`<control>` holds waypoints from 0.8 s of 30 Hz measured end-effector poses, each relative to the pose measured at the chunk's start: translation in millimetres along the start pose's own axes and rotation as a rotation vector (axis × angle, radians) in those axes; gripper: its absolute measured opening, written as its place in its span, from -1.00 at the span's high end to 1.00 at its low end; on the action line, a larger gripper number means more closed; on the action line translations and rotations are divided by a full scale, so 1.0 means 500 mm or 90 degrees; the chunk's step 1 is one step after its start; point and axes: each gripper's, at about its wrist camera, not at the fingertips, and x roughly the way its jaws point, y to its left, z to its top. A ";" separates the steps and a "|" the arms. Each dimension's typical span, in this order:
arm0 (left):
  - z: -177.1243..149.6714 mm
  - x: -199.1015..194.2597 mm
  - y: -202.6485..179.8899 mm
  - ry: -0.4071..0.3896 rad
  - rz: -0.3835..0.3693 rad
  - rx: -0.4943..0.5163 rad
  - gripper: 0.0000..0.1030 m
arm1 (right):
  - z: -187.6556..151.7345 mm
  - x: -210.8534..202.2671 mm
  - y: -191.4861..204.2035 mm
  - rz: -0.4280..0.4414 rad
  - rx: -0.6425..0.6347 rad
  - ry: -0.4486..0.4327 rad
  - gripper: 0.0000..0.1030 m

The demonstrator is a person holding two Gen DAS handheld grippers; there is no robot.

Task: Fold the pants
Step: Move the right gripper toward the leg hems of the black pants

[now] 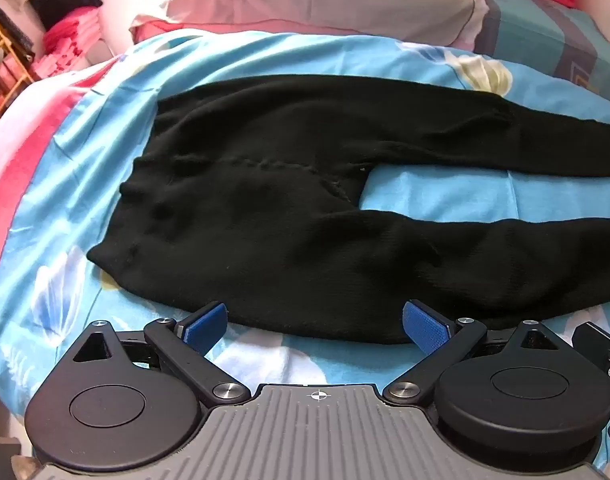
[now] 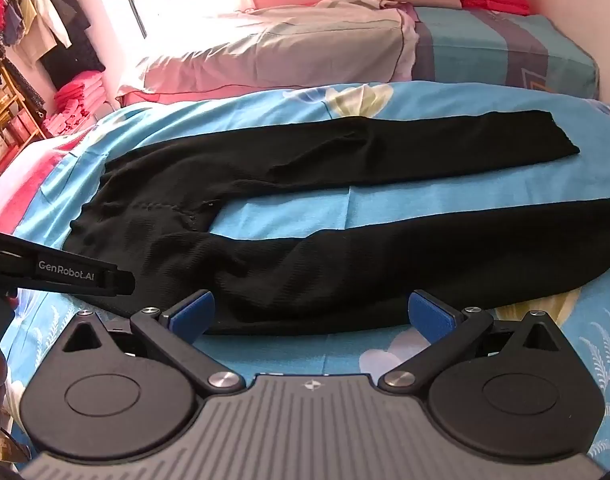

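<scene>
In the left wrist view, black pants (image 1: 305, 216) are seen spread flat on a bed (image 1: 57, 200), waist at the left, legs running right. The left hand-held gripper (image 1: 315, 326) is held fully open over the near edge, nothing gripped.

In the right wrist view, the right hand-held gripper (image 2: 311, 316) is likewise wide open and empty above the near leg of the pants (image 2: 265, 248).

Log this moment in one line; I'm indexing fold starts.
pants: flat, unfolded, legs apart | left gripper: open, near edge | right gripper: open, near leg | held: nothing
</scene>
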 end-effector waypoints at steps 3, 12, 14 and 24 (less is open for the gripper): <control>0.000 -0.001 0.001 0.001 -0.001 0.000 -1.00 | 0.001 -0.002 0.000 -0.002 0.002 -0.001 -0.99; 0.002 -0.003 -0.005 -0.002 0.001 -0.001 -1.00 | 0.004 -0.002 0.000 0.002 0.002 -0.004 -0.99; 0.003 -0.002 -0.006 -0.001 0.001 0.000 -1.00 | 0.004 -0.002 -0.001 0.002 0.002 -0.004 -0.99; 0.005 0.006 -0.006 0.007 0.002 0.004 -1.00 | 0.005 0.011 -0.006 0.010 0.014 0.008 -0.99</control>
